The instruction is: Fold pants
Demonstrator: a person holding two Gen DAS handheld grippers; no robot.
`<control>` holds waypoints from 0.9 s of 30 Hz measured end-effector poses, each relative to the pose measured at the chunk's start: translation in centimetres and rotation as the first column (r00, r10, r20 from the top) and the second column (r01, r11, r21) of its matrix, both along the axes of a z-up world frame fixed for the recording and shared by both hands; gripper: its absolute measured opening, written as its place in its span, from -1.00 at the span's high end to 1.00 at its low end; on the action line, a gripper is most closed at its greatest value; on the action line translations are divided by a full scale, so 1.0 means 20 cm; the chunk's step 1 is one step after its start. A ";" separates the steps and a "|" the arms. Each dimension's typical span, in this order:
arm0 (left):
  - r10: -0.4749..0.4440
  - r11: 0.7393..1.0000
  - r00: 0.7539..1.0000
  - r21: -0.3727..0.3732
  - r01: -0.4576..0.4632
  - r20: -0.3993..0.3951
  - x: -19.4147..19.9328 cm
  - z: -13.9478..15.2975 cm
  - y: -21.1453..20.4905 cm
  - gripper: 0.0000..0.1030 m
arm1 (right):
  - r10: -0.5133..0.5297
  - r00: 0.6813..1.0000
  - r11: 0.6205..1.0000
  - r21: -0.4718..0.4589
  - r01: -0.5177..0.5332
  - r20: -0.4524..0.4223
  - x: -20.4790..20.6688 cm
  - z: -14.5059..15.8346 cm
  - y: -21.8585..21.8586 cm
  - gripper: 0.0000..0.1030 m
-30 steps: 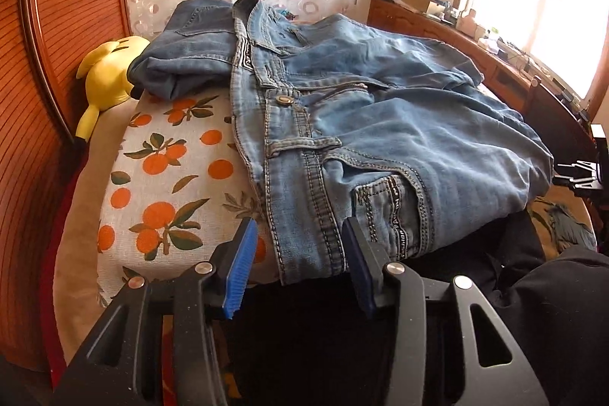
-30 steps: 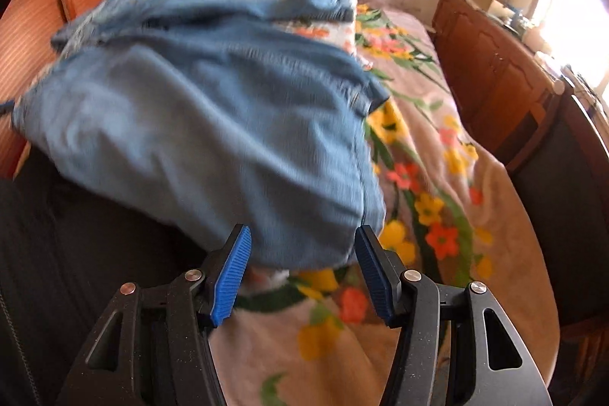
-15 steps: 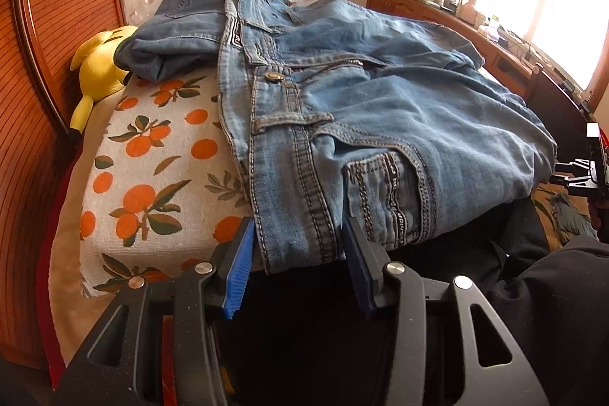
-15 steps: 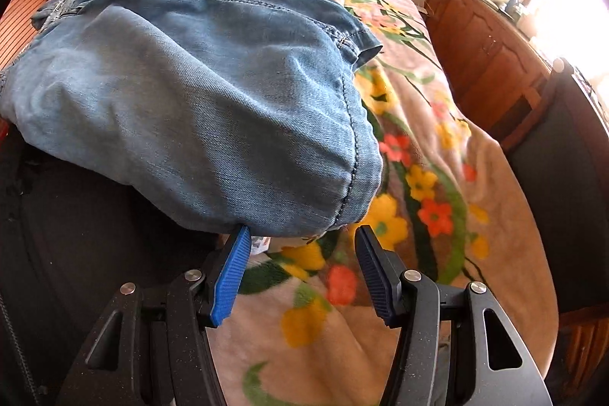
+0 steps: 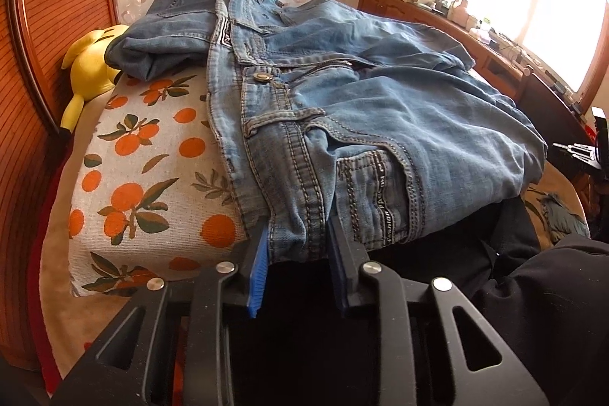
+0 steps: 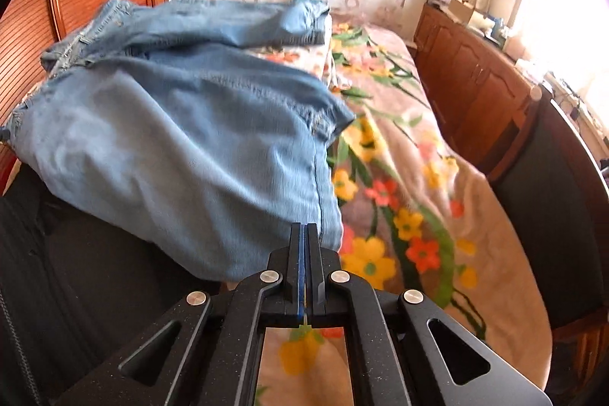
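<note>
Blue denim pants (image 5: 380, 124) lie folded across the bed, waistband and button toward the left. My left gripper (image 5: 298, 250) is at the near edge, its jaws closing, with a bunched fold of the waistband and pocket filling the gap and touching both blue pads. In the right wrist view the paler leg part of the pants (image 6: 190, 147) spreads over the bed. My right gripper (image 6: 306, 231) is shut, its tips pinching the near right corner of the denim by the side seam. This view is motion-blurred.
An orange-print pillow (image 5: 152, 177) lies under the waistband, with a yellow plush toy (image 5: 91, 63) against the wooden headboard (image 5: 45, 25). A floral blanket (image 6: 418, 196) covers the bed to the right. A wooden cabinet (image 6: 468, 82) lines the window side. Dark fabric (image 6: 76, 273) lies at the near edge.
Both grippers stood open at the denim's near edge. The left jaws have narrowed onto the waistband fold. The right jaws have snapped shut on the leg corner, and that view has shifted.
</note>
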State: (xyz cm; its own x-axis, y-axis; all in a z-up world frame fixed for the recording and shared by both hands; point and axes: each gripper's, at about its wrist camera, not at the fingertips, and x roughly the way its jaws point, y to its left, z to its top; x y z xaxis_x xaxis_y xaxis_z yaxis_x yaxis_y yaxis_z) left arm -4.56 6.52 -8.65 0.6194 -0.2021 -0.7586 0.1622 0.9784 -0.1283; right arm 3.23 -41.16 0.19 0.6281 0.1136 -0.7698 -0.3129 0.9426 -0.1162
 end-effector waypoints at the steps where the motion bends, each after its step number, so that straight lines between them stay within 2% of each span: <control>1: -0.003 1.000 1.000 -0.005 0.003 0.006 0.00 0.01 0.00 0.48 | 0.001 1.000 1.000 0.005 -0.001 0.001 0.00 0.00 0.00 1.00; 5: 0.004 0.999 0.999 -0.040 -0.002 0.050 -0.01 0.08 -0.01 0.57 | -0.003 1.000 1.000 0.006 0.003 0.001 -0.03 -0.02 -0.01 1.00; 9: 0.000 0.999 0.993 -0.037 0.004 0.116 0.02 0.22 -0.04 0.59 | -0.005 1.000 1.000 0.009 0.006 -0.009 -0.02 -0.02 -0.02 1.00; 16: -0.025 1.000 0.968 0.022 0.021 0.252 0.28 0.56 -0.13 0.59 | -0.004 1.000 0.998 0.066 0.005 -0.014 0.00 0.03 -0.01 1.00; 18: -0.033 0.999 0.963 0.025 0.027 0.268 0.38 0.63 -0.16 0.59 | 0.007 1.000 0.997 0.077 -0.006 -0.019 0.00 0.03 0.00 0.99; 21: -0.031 0.999 0.957 0.042 0.019 0.288 0.55 0.70 -0.20 0.60 | 0.020 1.000 0.996 0.089 -0.018 -0.022 -0.01 0.02 0.01 0.84; 25: -0.024 0.999 0.962 0.048 0.011 0.271 0.79 0.73 -0.25 0.60 | 0.020 0.999 0.994 0.106 -0.017 -0.034 -0.01 0.00 0.02 0.43; 27: -0.019 0.998 0.966 0.065 0.002 0.259 0.88 0.71 -0.27 0.60 | 0.032 0.999 0.994 0.108 -0.027 -0.038 -0.02 -0.01 0.04 0.39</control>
